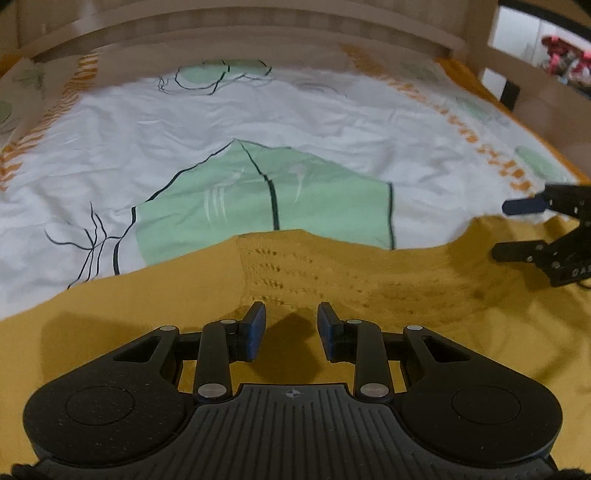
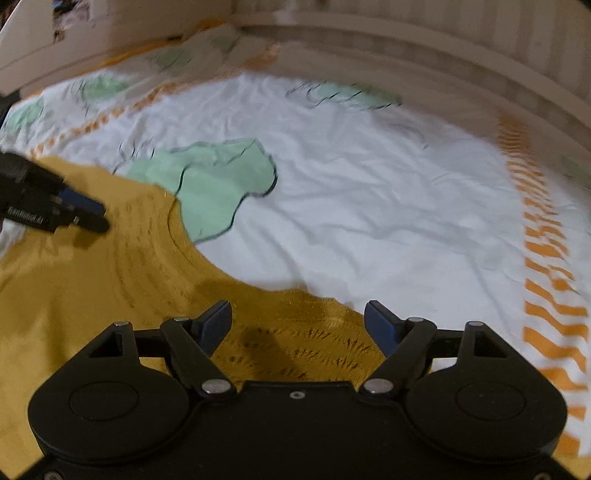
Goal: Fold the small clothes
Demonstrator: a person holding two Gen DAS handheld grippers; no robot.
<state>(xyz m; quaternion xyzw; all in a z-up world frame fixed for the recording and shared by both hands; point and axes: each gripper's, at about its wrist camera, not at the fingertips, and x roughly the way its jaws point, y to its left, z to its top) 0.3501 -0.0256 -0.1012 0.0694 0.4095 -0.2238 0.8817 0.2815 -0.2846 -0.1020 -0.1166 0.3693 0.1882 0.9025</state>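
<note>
Right gripper (image 2: 298,317) agape over mustard garment (image 2: 92,280)

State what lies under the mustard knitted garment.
The mustard knitted garment lies on a white printed bedsheet, partly covering its green patch. Anything beneath the knit's middle is hidden.

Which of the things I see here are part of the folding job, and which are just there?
Part of the job:
- mustard sweater
- left gripper, open above it
- right gripper, open above it

Just there:
- patterned bedsheet under the sweater
- wooden bed frame
- pink bundle beyond the frame, too blurred to identify
</note>
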